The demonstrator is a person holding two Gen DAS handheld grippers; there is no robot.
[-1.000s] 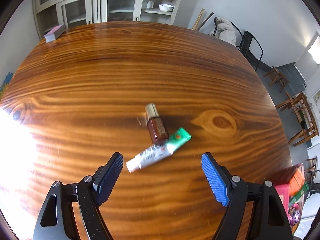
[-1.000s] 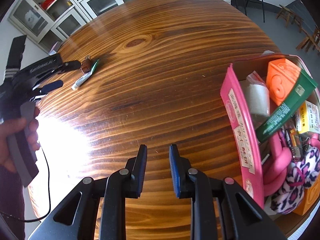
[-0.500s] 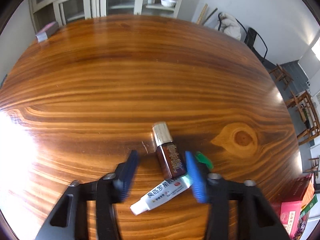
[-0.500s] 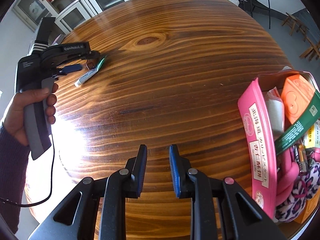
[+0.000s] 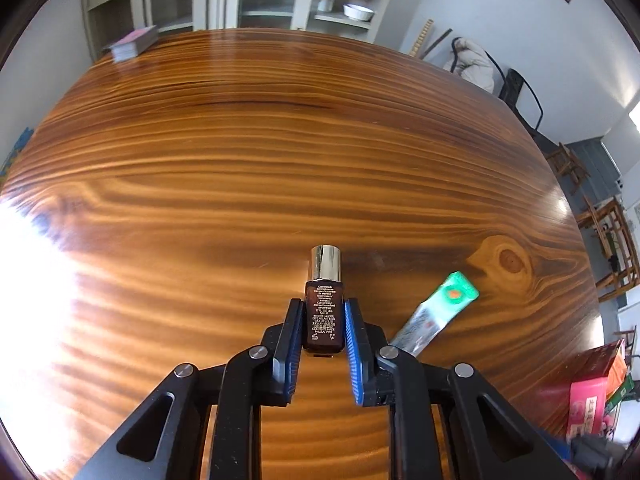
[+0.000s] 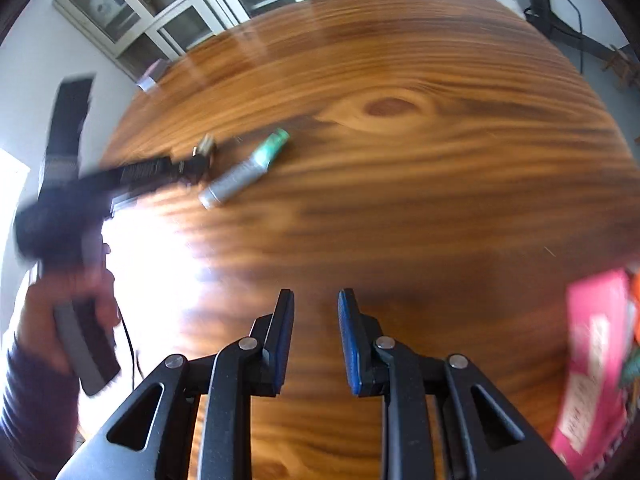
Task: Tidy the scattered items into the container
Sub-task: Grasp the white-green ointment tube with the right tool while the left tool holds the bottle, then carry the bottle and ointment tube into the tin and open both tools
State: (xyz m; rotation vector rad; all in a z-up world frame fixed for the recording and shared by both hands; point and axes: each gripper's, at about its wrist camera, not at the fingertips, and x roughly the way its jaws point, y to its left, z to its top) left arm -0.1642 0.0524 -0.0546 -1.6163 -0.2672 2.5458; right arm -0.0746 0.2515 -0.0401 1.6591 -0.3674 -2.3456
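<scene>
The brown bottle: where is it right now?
In the left wrist view the brown bottle sits low centre, clamped between the left gripper's pads, with the green-ended tube lying on the table to its right.

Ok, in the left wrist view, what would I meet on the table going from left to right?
Purple book at the far left edge, then the brown bottle clamped in the left gripper, then the green-capped tube, then the pink container at the right rim.
</scene>
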